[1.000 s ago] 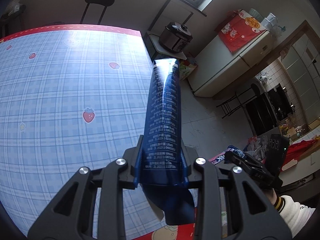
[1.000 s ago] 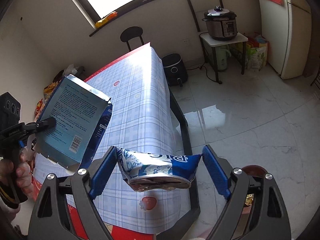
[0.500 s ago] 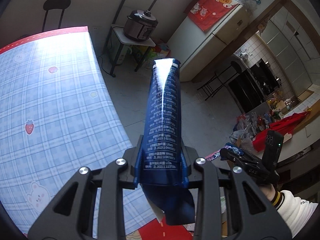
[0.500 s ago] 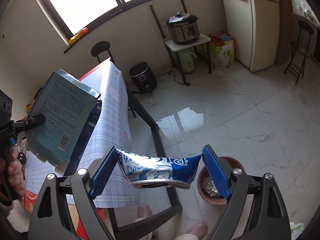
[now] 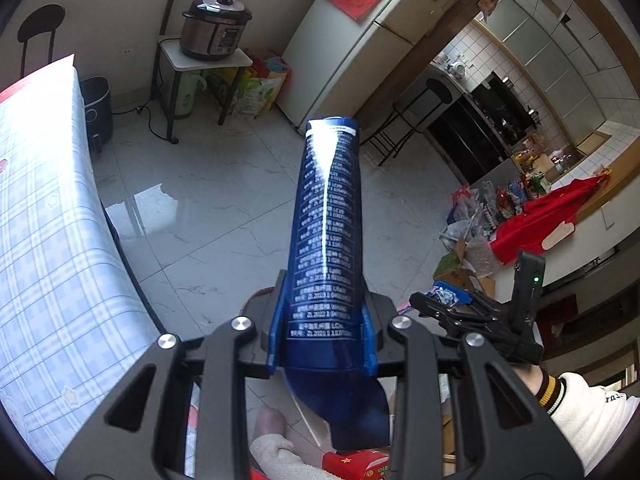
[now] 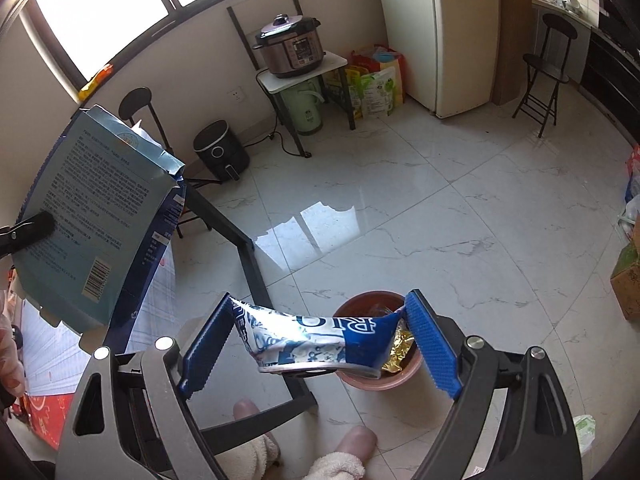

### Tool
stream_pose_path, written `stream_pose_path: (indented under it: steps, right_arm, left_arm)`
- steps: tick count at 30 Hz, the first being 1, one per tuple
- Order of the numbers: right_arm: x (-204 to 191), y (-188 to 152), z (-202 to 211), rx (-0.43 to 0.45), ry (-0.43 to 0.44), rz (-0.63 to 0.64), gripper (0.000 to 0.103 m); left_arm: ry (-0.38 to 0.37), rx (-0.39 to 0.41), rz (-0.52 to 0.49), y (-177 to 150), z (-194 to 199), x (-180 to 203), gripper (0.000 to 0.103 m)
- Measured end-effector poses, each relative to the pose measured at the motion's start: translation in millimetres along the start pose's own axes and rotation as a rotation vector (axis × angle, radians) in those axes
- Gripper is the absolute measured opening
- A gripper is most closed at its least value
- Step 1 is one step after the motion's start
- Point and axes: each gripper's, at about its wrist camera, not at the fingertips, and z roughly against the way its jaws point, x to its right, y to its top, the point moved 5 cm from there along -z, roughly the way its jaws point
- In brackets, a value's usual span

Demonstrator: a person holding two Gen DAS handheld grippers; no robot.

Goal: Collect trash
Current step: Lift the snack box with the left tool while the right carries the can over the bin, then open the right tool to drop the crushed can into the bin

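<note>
— Down on the floor (image 6: 460,208), just past the counter's leg, what sits in the round brown bin (image 6: 404,376)?

— Crinkled gold foil (image 6: 400,346) lies inside it, against the near rim; the rest of the inside is hidden by what the right gripper (image 6: 316,344) carries.

— And that is?

— A crumpled blue-and-white wrapper (image 6: 316,340), stretched between the wide-set blue pads, hanging partly over the bin's edge as the right wrist view shows it.

— The left gripper (image 5: 323,316)?

— Its pads are drawn in narrow on a dark blue carton (image 5: 326,240), open at the top, held off the counter (image 5: 52,240) over bare tile.

— How much room is around them?

— The counter edge runs along the left, with its dark frame (image 6: 256,272) beside the bin. Beyond lies open marble tile as far as the stand (image 6: 304,76) with the pressure cooker (image 6: 290,46), and the fridge (image 6: 460,36). A cardboard box (image 6: 626,280) sits at the far right. Two slippered feet (image 6: 340,456) stand just short of the bin.
</note>
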Motion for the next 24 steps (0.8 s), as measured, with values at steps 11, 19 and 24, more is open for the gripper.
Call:
stream_pose_path:
  steps: [11, 19, 24]
  right_arm:
    - [35, -24, -28, -0.079, -0.055, -0.033, 0.084]
    - [40, -34, -37, -0.109, -0.065, -0.054, 0.084]
    - [44, -35, -43, -0.124, -0.075, -0.078, 0.085]
  left_arm:
    - [-0.013, -0.066, -0.027, -4, -37, 10, 0.033]
    - [-0.006, -0.087, -0.027, -10, -44, 9, 0.033]
    - [-0.008, -0.086, -0.03, -10, -44, 10, 0.033]
